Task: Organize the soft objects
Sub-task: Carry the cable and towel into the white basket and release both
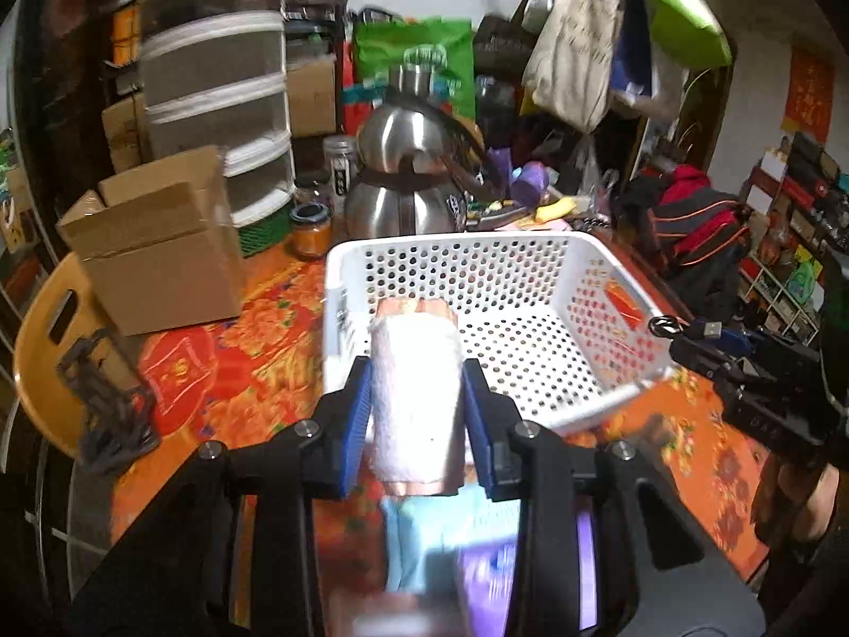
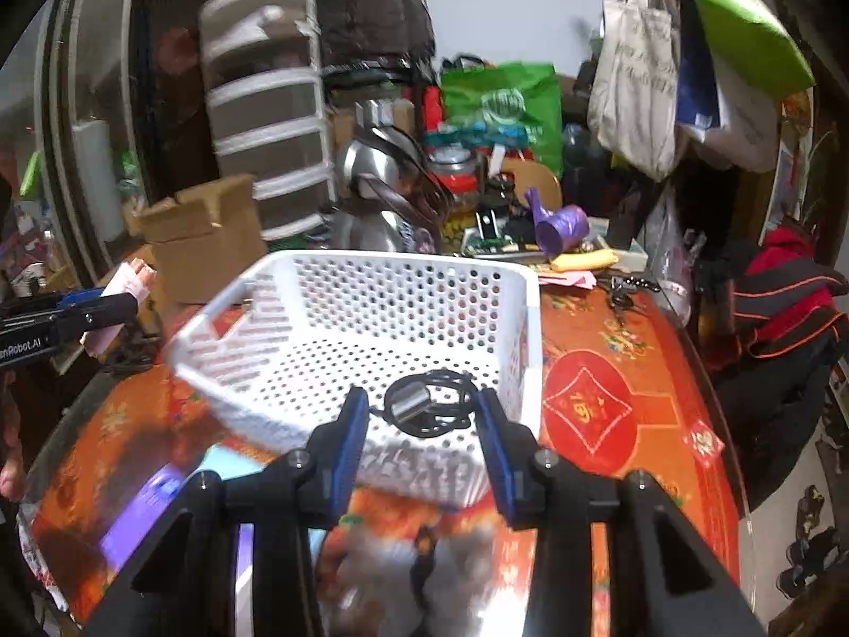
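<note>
My left gripper [image 1: 416, 398] is shut on a rolled pink-and-white towel [image 1: 415, 387] and holds it above the table, at the near left edge of a white perforated basket [image 1: 605, 286]. The towel also shows at the far left of the right wrist view [image 2: 124, 292]. My right gripper [image 2: 422, 419] is open over the near edge of the basket [image 2: 339, 276], with a coiled black USB cable [image 2: 424, 403] between its fingers; whether they touch it I cannot tell. A light blue cloth [image 1: 424, 541] and a purple cloth [image 1: 483, 584] lie below the left gripper.
A cardboard box [image 1: 159, 260] stands at the left on the orange patterned tablecloth [image 1: 265, 329]. Steel kettles [image 1: 408, 180], jars, a purple cup [image 2: 562, 225] and a plastic drawer tower [image 1: 217, 95] crowd the back. A yellow chair [image 1: 42, 350] is at the left edge.
</note>
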